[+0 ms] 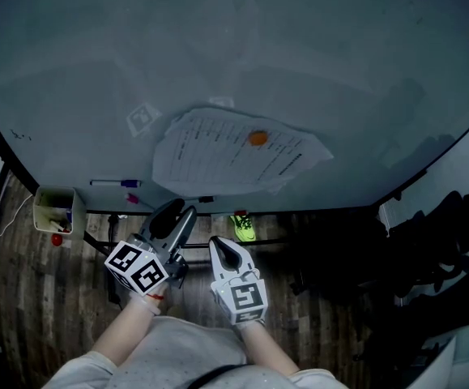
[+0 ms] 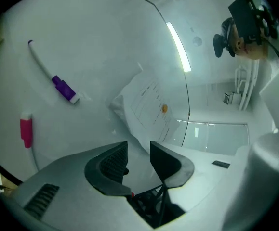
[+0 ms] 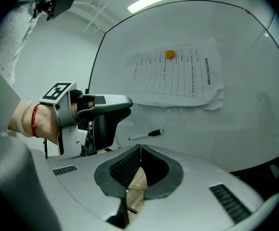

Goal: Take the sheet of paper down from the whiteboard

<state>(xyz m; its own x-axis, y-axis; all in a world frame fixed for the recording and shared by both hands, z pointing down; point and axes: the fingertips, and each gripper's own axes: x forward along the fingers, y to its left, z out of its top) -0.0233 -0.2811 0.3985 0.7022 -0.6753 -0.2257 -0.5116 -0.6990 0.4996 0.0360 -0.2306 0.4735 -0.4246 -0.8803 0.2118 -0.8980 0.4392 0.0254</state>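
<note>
A printed sheet of paper [image 1: 238, 154] hangs crumpled on the whiteboard [image 1: 315, 63], pinned by an orange round magnet [image 1: 257, 138]. My left gripper [image 1: 183, 211] stands open just below the sheet's lower left edge, with nothing between its fingers. In the left gripper view the paper [image 2: 146, 109] and magnet [image 2: 164, 108] lie beyond the open left gripper [image 2: 138, 150]. My right gripper [image 1: 216, 244] is shut and empty, lower and to the right. The right gripper view shows the paper [image 3: 178, 76], its magnet [image 3: 169, 54], the left gripper [image 3: 100, 110] at left, and the shut right gripper [image 3: 140, 150].
A marker with a purple cap [image 1: 114, 183] and a pink piece [image 1: 131, 198] cling to the board left of the sheet. A black marker [image 3: 146, 135] rests below the paper. A white box of small items [image 1: 56, 209] hangs at the board's lower left. Dark bags [image 1: 445, 250] stand at right.
</note>
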